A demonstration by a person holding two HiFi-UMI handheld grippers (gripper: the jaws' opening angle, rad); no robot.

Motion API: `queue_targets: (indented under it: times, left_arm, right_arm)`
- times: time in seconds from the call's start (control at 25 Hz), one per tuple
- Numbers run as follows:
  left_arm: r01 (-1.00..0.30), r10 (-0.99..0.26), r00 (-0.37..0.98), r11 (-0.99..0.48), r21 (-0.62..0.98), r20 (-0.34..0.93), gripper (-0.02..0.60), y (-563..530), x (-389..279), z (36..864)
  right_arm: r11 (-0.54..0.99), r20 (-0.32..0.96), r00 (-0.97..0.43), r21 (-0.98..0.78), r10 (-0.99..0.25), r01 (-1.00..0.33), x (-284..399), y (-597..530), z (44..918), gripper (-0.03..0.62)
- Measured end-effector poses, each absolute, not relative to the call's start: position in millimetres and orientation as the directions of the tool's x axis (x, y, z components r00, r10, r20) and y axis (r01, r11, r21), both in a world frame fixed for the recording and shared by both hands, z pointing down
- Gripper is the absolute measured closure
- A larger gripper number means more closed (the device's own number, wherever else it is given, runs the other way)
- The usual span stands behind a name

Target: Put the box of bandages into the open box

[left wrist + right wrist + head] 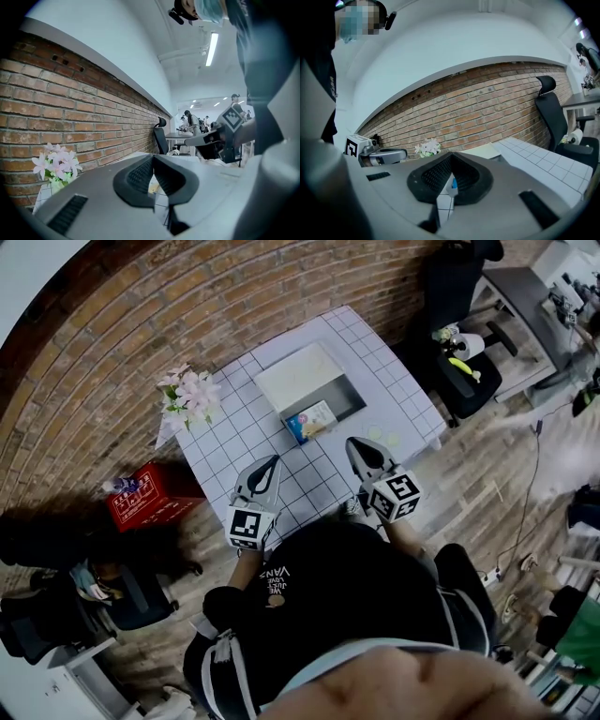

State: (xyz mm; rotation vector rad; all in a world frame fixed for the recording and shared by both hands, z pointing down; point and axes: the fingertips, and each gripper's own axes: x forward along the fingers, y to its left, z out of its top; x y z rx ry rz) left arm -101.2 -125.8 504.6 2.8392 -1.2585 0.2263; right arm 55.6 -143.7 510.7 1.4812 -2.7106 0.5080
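Observation:
The box of bandages (311, 420), blue and pale yellow, lies flat on the white gridded table (380, 367). It sits just in front of the open box (349, 399), a grey carton with its white lid (298, 371) folded back. Both grippers hover over the near half of the table, short of the bandages. My left gripper (273, 463) points at them from the near left, jaws shut and empty (153, 157). My right gripper (353, 443) is at the near right, jaws also together with nothing held (451, 155). A sliver of the blue box (453, 183) shows below its tips.
A vase of pink flowers (190, 395) stands at the table's left corner. A brick wall runs behind the table. A red crate (148, 495) sits on the floor to the left, and office chairs (464, 371) stand to the right.

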Motion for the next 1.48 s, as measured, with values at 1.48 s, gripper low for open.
queue_targets:
  times: [1.48]
  left_arm:
    - [-0.690,-0.688,0.720,-0.724,-0.009,0.089,0.569,-85.5,-126.4,500.5]
  right_arm:
    - [0.382,0.191,-0.424,-0.221,-0.885,-0.897,44.0,-95.9,520.2,0.600]
